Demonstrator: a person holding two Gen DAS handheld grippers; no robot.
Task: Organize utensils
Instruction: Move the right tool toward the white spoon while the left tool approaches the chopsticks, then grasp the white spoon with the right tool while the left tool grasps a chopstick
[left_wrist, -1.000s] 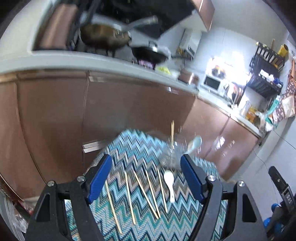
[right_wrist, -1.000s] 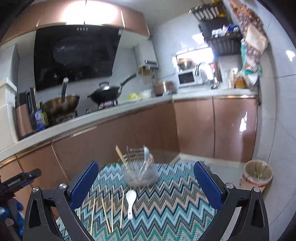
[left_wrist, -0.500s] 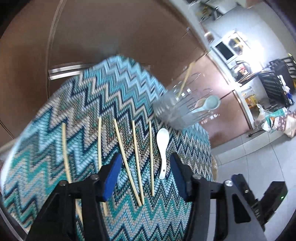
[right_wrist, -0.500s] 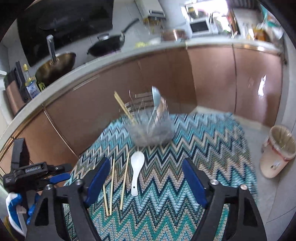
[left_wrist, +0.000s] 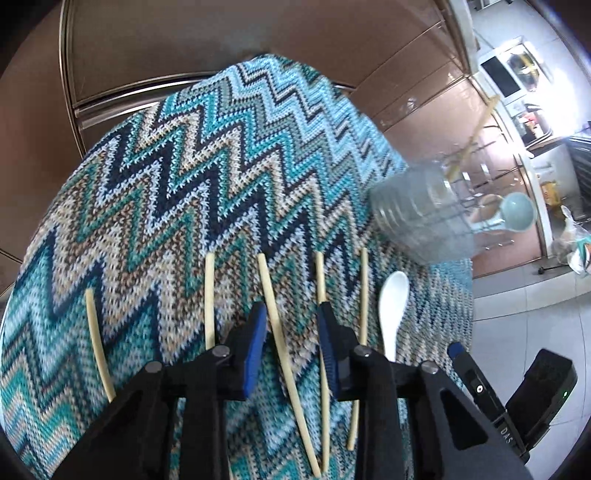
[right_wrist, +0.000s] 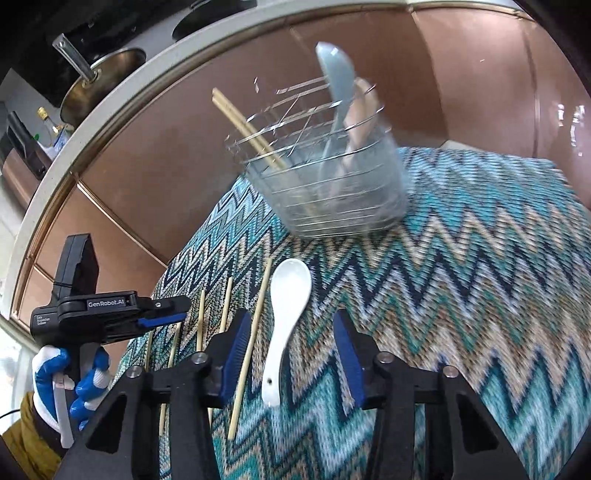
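This is a home kitchen. Glossy copper-brown cabinet doors (right_wrist: 480, 74) run under a pale counter edge (right_wrist: 122, 110). On the counter stands a metal wok (right_wrist: 99, 85) with a handle, and bottles (right_wrist: 55, 129) are beside it. Further along I see a white microwave (left_wrist: 506, 77) and a tiled floor (left_wrist: 524, 314).

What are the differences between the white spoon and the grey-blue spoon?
The white spoon lies flat on the zigzag cloth; the grey-blue spoon stands in the wire holder, bowl end up. The white spoon is out in the open, between the fingers of the right gripper, while the grey-blue spoon is already stored beside other utensils. Both look like short, deep soup spoons.
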